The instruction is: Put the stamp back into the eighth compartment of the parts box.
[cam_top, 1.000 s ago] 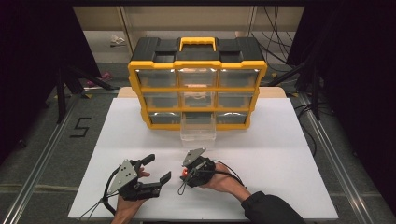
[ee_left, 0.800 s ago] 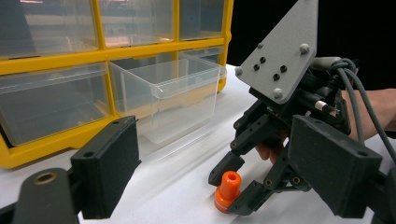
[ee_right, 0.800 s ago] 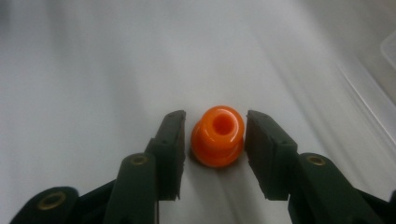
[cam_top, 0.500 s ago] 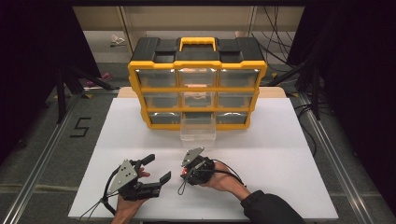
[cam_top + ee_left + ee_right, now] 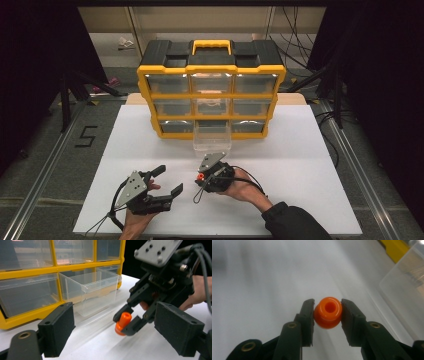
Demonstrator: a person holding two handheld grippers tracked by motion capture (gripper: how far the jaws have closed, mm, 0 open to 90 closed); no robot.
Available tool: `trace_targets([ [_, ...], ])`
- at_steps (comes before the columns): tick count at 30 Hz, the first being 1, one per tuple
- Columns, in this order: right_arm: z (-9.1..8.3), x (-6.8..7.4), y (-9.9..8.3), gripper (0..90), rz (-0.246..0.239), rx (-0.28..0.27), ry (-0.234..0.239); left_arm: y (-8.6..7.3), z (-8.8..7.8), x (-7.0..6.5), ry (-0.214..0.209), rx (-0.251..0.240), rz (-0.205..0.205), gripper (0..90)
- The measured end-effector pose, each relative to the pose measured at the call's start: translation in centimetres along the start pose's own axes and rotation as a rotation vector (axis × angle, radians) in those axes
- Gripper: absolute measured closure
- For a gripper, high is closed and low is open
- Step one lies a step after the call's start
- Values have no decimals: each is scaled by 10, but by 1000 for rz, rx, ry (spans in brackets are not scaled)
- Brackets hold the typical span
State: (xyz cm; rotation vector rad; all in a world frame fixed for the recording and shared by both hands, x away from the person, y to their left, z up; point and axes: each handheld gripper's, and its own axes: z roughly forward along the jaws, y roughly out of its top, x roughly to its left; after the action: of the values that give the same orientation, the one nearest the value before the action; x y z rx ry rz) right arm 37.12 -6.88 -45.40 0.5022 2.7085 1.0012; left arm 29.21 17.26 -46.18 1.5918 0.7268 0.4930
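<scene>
Orange plug (image 5: 328, 312) pinched between both pads of right gripper (image 5: 327, 315), jaws closed against its sides; hollow top end turned toward the gripper's own camera. Jaws just closed in, plug between them. Seen from left gripper view: same orange plug (image 5: 122, 323) upright, base on or just above white table (image 5: 105, 345), contact not certain, right gripper (image 5: 127, 321) coming down on it from above and the side. In high view: right gripper (image 5: 200, 178) near the front middle of white table (image 5: 300, 165), held in right hand (image 5: 240, 186), orange plug (image 5: 200, 176) at its tip. Left gripper (image 5: 167, 181) just to the left, well apart from the plug, jaws spread wide, nothing between them, held in left hand (image 5: 137, 220); pads (image 5: 57, 327) empty in its own view. Clear drawer (image 5: 212, 138) pulled out of the bottom row of yellow organiser (image 5: 212, 90), standing open beyond the right gripper, near but not touching. Organiser at the table's far edge.
</scene>
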Motion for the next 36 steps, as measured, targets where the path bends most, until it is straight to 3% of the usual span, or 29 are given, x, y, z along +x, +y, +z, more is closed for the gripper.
trace_targets([
  [6,-13,-5,5,645,2,-35,-14,0,0,0,0,-1,0,161],
  [8,-21,-7,9,645,29,-58,-19,0,0,0,1,-3,-1,162],
  [14,-33,-13,13,645,45,-98,-37,0,0,0,2,-1,0,162],
  [36,-54,-36,25,645,138,-208,-63,0,0,0,3,-1,-2,162],
])
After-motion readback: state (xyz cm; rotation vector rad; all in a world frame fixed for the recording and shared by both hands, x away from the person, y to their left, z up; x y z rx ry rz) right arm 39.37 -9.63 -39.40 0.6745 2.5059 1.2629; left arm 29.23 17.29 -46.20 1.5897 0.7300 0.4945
